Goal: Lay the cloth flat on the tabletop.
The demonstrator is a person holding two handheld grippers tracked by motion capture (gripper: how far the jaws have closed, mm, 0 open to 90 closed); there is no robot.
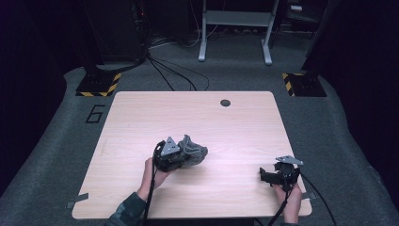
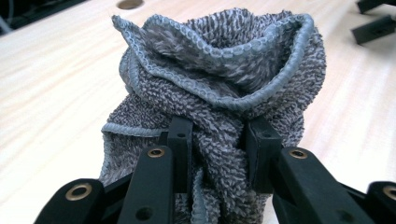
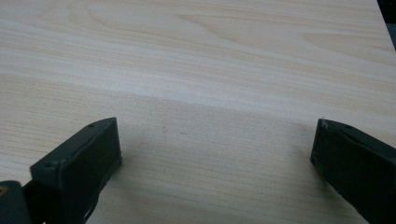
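My left gripper [image 2: 217, 140] pinches the bunched grey towel [image 2: 219, 79] near the middle of the table [image 1: 141, 113], with free wood all around. My right gripper [image 3: 215, 149] has its jaws wide over bare wood, close to the near right edge.

One light wooden rectangular bench [image 1: 141, 197]. One grey terry-cloth towel with a pale blue stitched hem [image 2: 219, 79], bunched, on it. Two black hand-held two-jaw grippers: the left gripper [image 1: 181, 157] and the right gripper [image 1: 266, 175]. One dark round hole [image 1: 225, 102] in the bench near its far edge. Two yellow-and-black striped floor plates [image 1: 99, 84].
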